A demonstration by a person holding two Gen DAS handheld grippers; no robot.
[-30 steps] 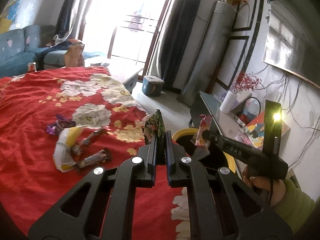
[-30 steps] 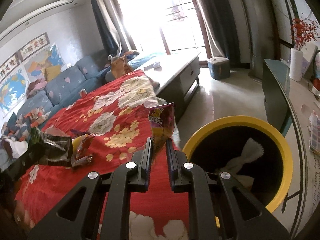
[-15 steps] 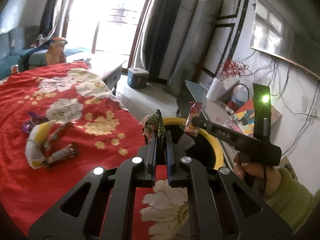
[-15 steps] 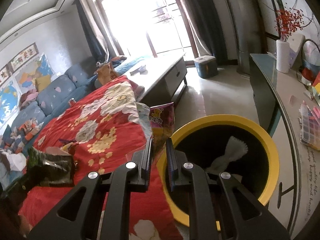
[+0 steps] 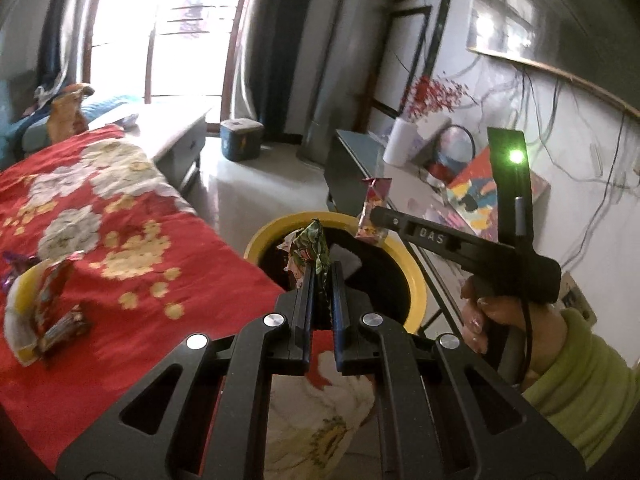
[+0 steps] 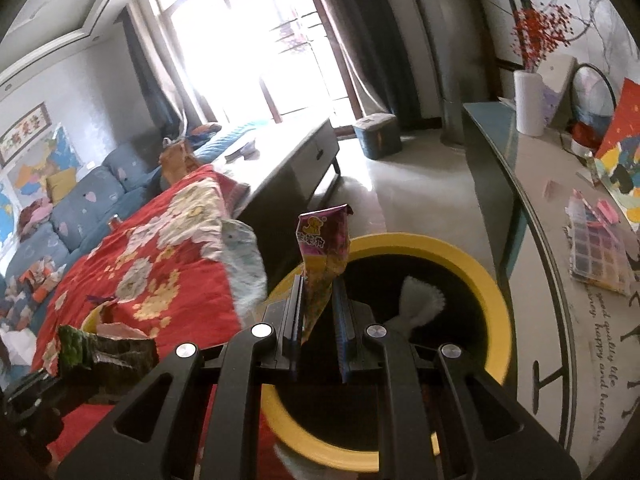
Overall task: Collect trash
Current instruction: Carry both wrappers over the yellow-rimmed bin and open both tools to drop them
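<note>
My left gripper point(image 5: 321, 280) is shut on a green and red wrapper point(image 5: 313, 250), held over the near rim of the yellow bin point(image 5: 416, 280). My right gripper point(image 6: 318, 292) has its jaws slightly apart around a pink snack packet point(image 6: 322, 252) above the same yellow bin point(image 6: 496, 300); the packet still stands between them. The right gripper also shows in the left wrist view point(image 5: 372, 214), over the bin's far rim with the packet point(image 5: 374, 208). More wrappers point(image 5: 52, 308) lie on the red floral cloth point(image 5: 120, 248). White paper point(image 6: 420, 300) lies inside the bin.
A long grey table point(image 6: 560, 280) with a bead box point(image 6: 596, 248) and a white vase point(image 6: 530, 104) runs along the right. A low cabinet point(image 6: 296, 160), a teal box point(image 6: 378, 136) on the floor and a blue sofa point(image 6: 80, 208) stand behind.
Both grippers have moved right from over the red cloth to above the yellow bin, each carrying its wrapper. The right jaws have opened a little around the packet.
</note>
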